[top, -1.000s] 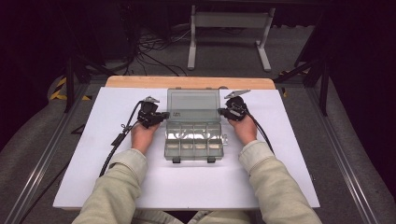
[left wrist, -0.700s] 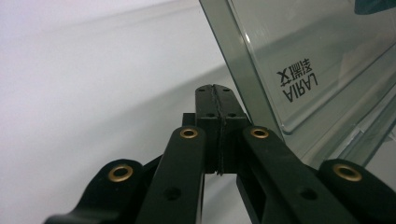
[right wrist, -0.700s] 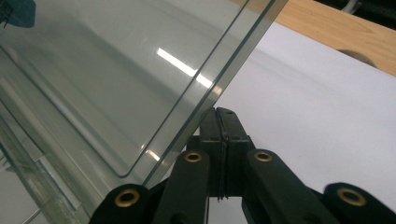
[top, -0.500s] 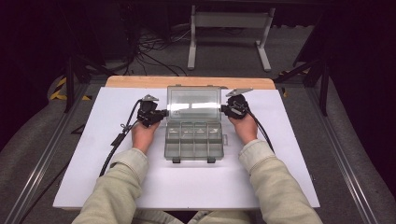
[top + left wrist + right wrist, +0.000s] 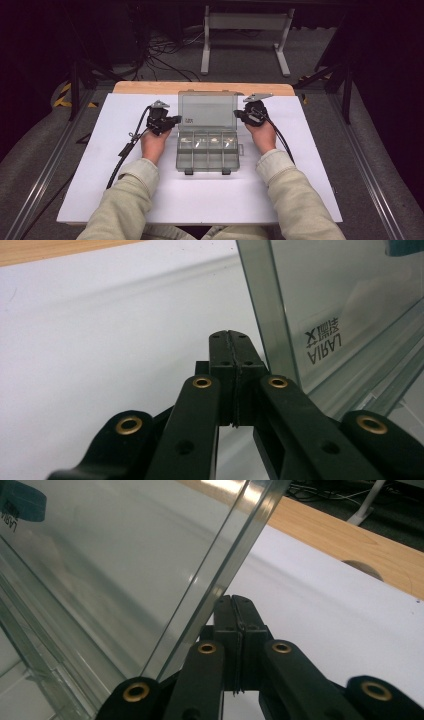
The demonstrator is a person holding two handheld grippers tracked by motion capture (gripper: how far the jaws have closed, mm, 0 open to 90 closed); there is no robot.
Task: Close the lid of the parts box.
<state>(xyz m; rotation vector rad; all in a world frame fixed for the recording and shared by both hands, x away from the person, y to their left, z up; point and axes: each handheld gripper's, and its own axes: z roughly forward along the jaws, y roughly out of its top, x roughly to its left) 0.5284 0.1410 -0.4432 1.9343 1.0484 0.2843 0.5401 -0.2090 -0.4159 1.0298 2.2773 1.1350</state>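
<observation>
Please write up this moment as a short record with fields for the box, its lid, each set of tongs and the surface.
box: clear plastic compartment box, centred on the white board
lid: raised, standing near upright at the far side; printed lettering on it
left tongs: shut, empty, beside the lid's left edge
right tongs: shut, empty, beside the lid's right edge
contact with lid: cannot tell
surface: white board over a wooden tabletop
</observation>
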